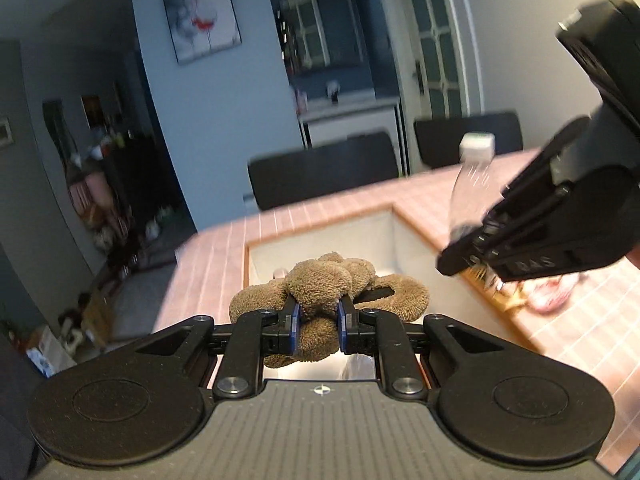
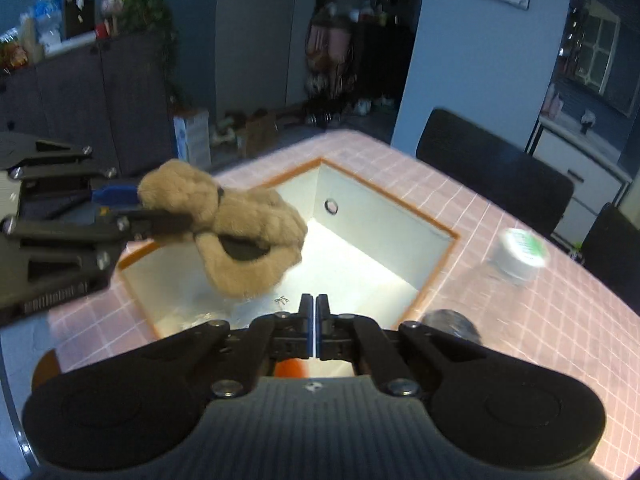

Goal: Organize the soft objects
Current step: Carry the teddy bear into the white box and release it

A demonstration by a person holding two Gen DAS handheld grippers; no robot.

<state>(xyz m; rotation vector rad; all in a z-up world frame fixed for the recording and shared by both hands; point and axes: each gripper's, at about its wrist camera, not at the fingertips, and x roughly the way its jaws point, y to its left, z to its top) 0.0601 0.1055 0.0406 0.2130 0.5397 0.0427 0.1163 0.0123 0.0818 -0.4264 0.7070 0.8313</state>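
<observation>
Soft brown plush toy, fuzzy and knotted with a loop of tan terry hanging off it, is up in the air right over the white square bin sunk into the pink tiled tabletop. Biggest thing first: that tabletop fills both views, the orange-rimmed bin cut into its middle. A clear plastic bottle with a white cap lies on the tiles to the right of the bin, blurred.

Now the left gripper: blue pads pinched narrow on the toy's middle, holding it clear of everything. From the right wrist view the toy's long axis runs out from those jaws toward the bin's far corner, the loop drooping lowest.

Right gripper: jaws fully together, nothing between them, hanging over the bin's near edge.

So the bin lies straight below the toy; I'd judge a drop needs only the left jaws to spread.
</observation>
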